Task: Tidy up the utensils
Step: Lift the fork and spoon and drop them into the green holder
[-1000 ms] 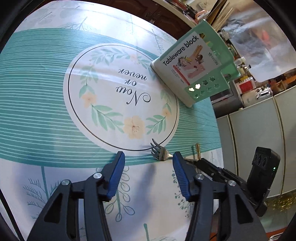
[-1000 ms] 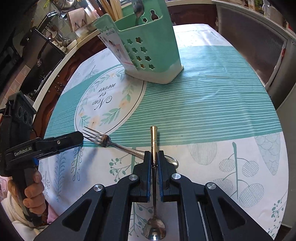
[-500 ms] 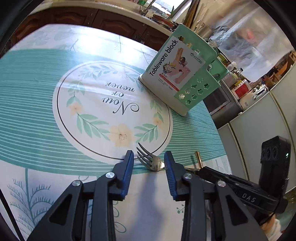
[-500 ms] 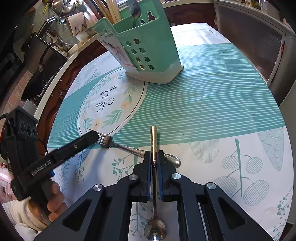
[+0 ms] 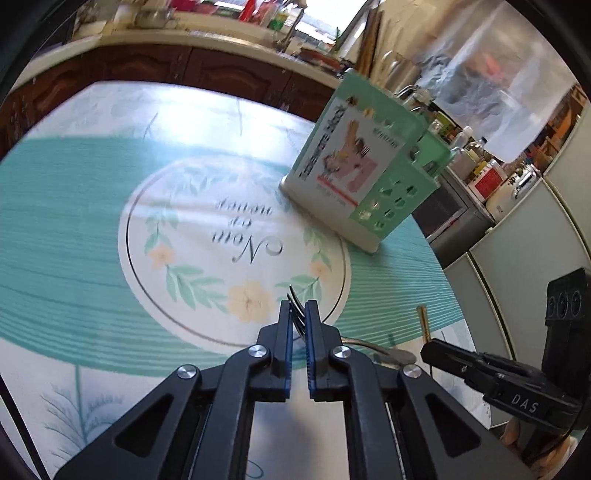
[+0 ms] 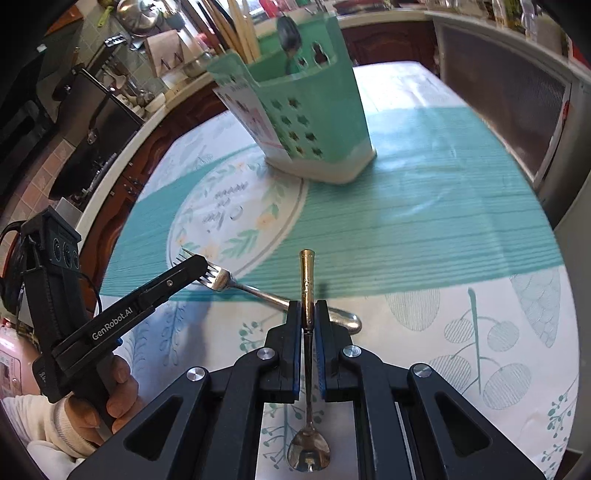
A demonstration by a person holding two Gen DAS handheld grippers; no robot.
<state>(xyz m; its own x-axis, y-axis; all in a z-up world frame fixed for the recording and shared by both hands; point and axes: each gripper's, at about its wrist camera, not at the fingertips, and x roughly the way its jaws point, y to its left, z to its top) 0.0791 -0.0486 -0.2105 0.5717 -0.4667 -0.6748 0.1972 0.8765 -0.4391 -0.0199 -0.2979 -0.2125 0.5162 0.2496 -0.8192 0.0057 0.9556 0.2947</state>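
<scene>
A silver fork [image 6: 255,291] lies on the tablecloth with its tines toward the printed circle. My left gripper [image 5: 297,308] is closing its jaws on the fork's head [image 5: 293,297], and the blue pads press its sides. My right gripper [image 6: 307,306] is shut on a spoon's gold handle [image 6: 307,273]; the bowl [image 6: 308,452] hangs below, near the camera. The spoon handle crosses above the fork's handle end [image 6: 343,319]. The green utensil holder [image 6: 317,110] stands upright at the far side of the table, apart from both grippers.
Chopsticks [image 6: 236,29] and a spoon [image 6: 288,33] stand in the holder. The round table [image 6: 461,221] carries a teal striped cloth; its edge drops off at the right toward grey cabinets [image 5: 524,240]. A hand [image 6: 92,406] holds the left gripper at the lower left.
The left gripper's jaws went from wide open to shut around the fork's tines, and the gripper tilted up so more of the kitchen shows. The right gripper kept its hold on the spoon.
</scene>
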